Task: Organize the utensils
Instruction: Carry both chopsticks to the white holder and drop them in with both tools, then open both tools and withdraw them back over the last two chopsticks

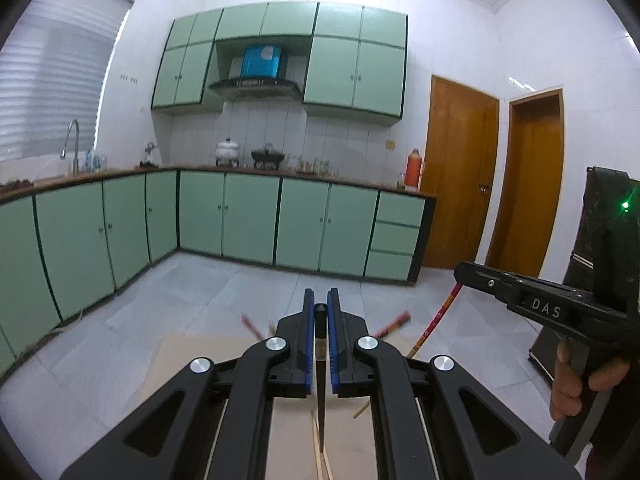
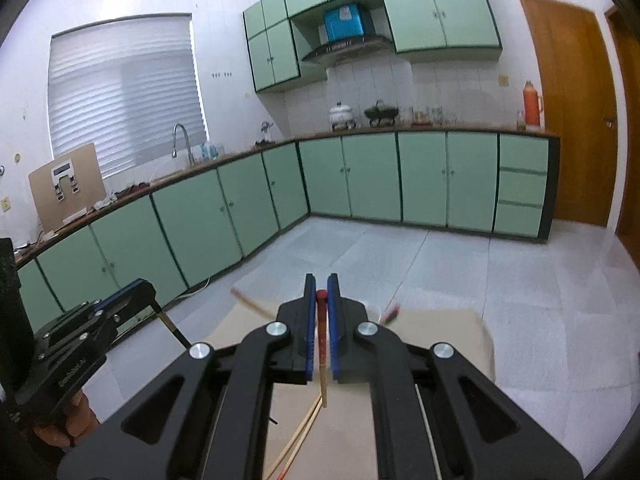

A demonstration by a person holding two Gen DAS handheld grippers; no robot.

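My left gripper (image 1: 321,306) is shut on a dark chopstick (image 1: 320,376) that runs back between its blue pads; it also shows in the right wrist view (image 2: 132,296) with the dark chopstick (image 2: 172,326) sticking out. My right gripper (image 2: 321,292) is shut on a red-topped chopstick (image 2: 321,344); it shows in the left wrist view (image 1: 460,272) with the red chopstick (image 1: 436,318) hanging from it. Both are held above a tan board (image 2: 444,332). More chopsticks (image 2: 298,436) lie on the board, partly hidden by the grippers.
Two red-tipped chopsticks (image 1: 390,326) (image 1: 252,326) lie on the board behind my left gripper. Green kitchen cabinets (image 1: 248,216) line the far and left walls over a grey tiled floor (image 1: 180,300). Brown doors (image 1: 460,172) stand at the right.
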